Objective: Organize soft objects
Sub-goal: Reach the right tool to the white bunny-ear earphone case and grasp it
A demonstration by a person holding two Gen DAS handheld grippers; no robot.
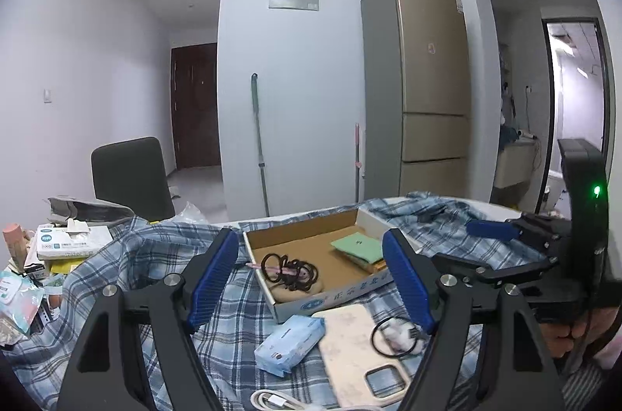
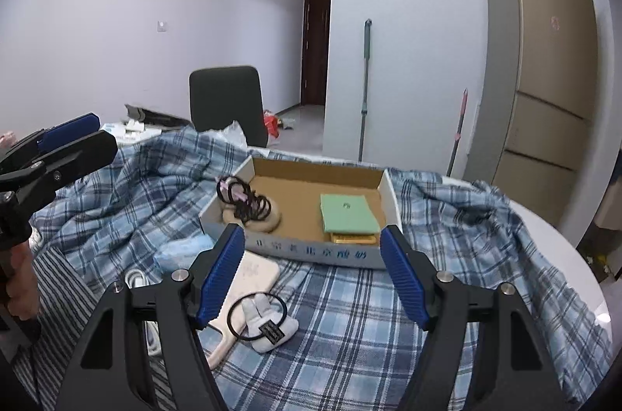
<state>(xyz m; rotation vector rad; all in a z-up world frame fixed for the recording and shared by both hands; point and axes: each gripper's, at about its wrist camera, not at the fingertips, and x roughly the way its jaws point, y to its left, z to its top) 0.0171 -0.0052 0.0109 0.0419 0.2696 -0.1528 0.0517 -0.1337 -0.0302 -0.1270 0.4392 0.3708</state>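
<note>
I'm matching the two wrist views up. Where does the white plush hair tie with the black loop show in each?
Left wrist: white plush hair tie low right of centre, beside the right finger, on the phone case's edge.
Right wrist: low left of centre, beside the left finger.
Shared landmark: the cardboard box behind it.

Pretty clearly someone's flat, the dining or living bit next to the kitchen. There's a tall gold fridge (image 1: 431, 80) against the white wall, a mop (image 1: 258, 139) leaning beside it, and a dark wooden door (image 1: 194, 104) down a short hallway. An arched opening (image 1: 540, 69) leads to another room. The bench (image 2: 552, 236) has a blue plaid cloth (image 2: 350, 313) thrown over it, with a dark chair (image 2: 227, 104) behind and household clutter like a tissue pack (image 1: 289, 343) and phone case (image 1: 357, 352).
</note>
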